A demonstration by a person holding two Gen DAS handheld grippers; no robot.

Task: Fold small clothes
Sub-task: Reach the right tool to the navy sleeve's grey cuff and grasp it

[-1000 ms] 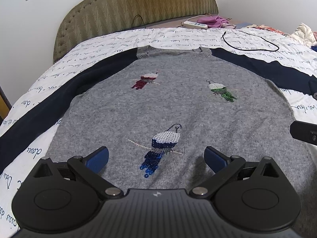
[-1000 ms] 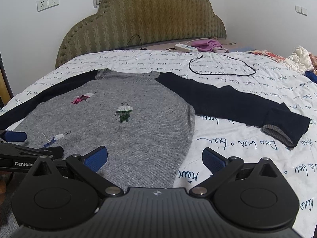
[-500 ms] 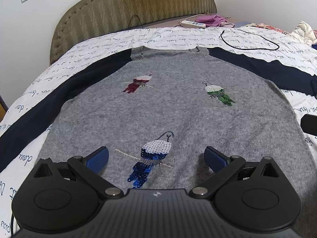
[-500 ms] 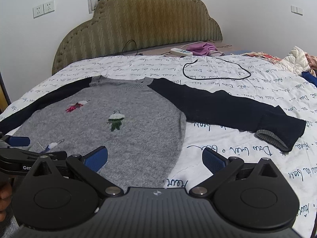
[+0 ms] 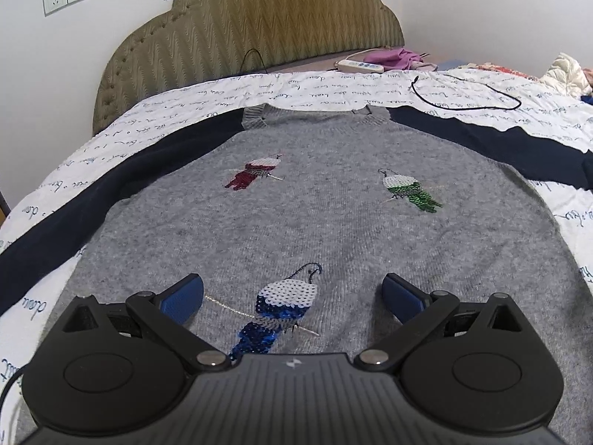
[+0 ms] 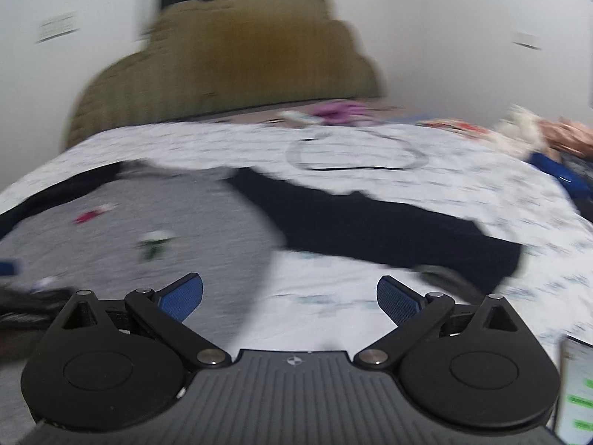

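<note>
Sweater spread flat on the bed, front up, neck toward the headboard, hem nearest the claws, body axis running straight away from them. Left claw poised over the lower middle of the grey body, spread wide, nothing between the pads, blue sequin bird lying in the gap. Right claw also wide apart and empty, over bare bed just past the sweater's right side edge; view badly smeared by motion, so fine detail not readable. Right sleeve, dark navy, stretched out sideways from the shoulder, long axis slanting from upper left to lower right in the right view, cuff end well off toward the right and ahead of the right claw. Left sleeve likewise running out and down to the left of the left claw. Probably a sleeve fold first: right sleeve clearly on the right claw's side, and far from the left one, so right the natural taker; cuff further than the underarm, reach forward and to the right needed. Cable looped on the bed beyond the shoulder, apart from the cloth.
</note>
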